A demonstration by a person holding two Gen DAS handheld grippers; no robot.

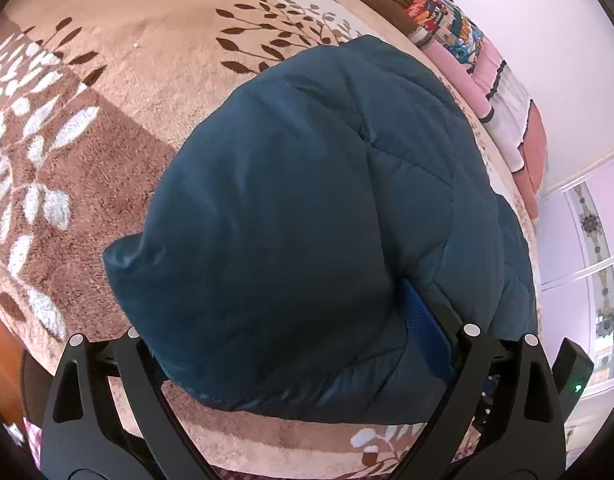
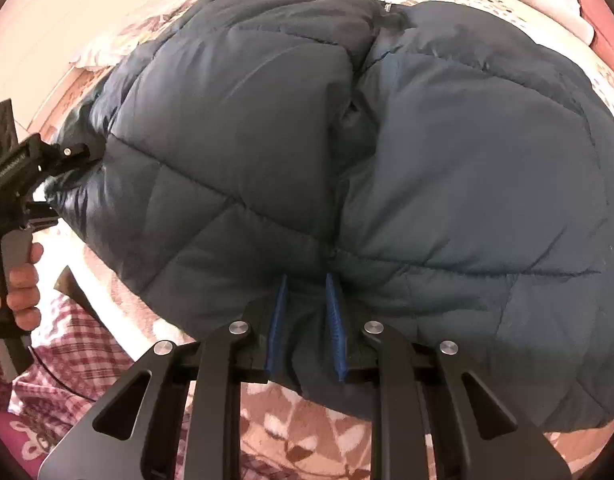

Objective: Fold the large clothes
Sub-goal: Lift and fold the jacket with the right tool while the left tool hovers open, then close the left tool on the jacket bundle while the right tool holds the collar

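Right wrist view, one quilted teal jacket (image 2: 387,160) lying on one leaf-patterned blanket (image 2: 307,432), right gripper (image 2: 307,324) pinching its hem, left gripper (image 1: 299,332) spreading wide around the jacket's edge.

The jacket (image 2: 447,152) is quilted, padded cloth with a faint satin sheen, glossier at its 9 o'clock edge. Beneath it lies a plush, shaggy-piled blanket (image 1: 119,60). The right tongs (image 2: 307,320) have matt black arms, ribbed blue pads (image 2: 335,320) and shiny metal pins (image 2: 239,326).
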